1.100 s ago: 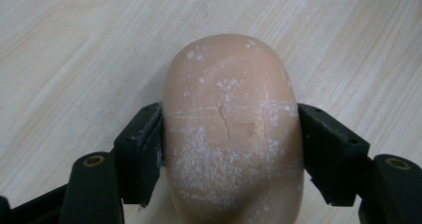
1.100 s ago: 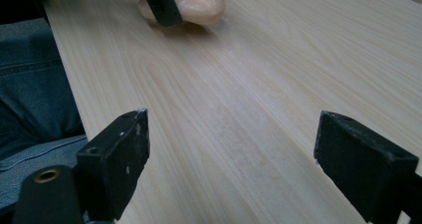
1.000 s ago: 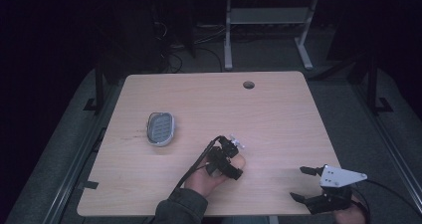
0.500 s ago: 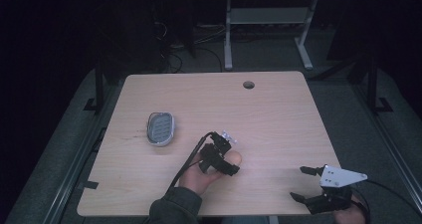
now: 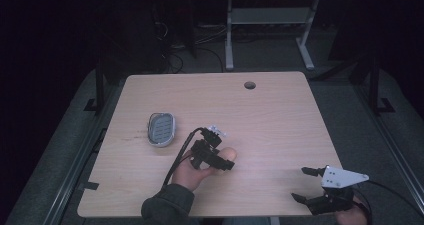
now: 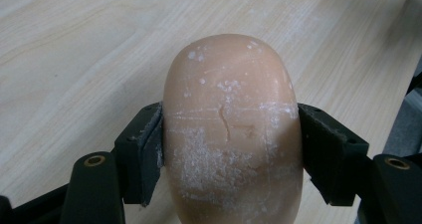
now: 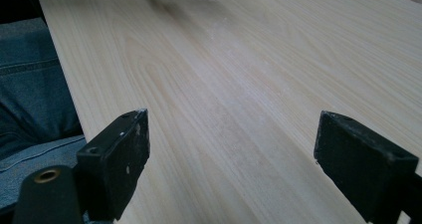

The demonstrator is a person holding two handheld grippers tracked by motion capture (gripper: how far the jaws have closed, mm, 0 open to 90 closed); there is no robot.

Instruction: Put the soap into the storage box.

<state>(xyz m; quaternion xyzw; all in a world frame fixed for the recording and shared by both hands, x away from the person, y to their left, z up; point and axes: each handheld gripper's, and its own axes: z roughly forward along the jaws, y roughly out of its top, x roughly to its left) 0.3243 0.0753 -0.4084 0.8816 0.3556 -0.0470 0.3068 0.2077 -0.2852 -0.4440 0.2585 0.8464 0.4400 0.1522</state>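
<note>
Readable text: none on any thing.
Soap bar (image 6: 232, 129): only white scuffs and a crack, no letters.

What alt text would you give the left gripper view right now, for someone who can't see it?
A peach-coloured bar of soap, scuffed with white marks and a short crack, is clamped on both sides by the left claw, its two black jaws pressing on the bar's flanks. Behind it lies the pale wood-grain table.
</note>
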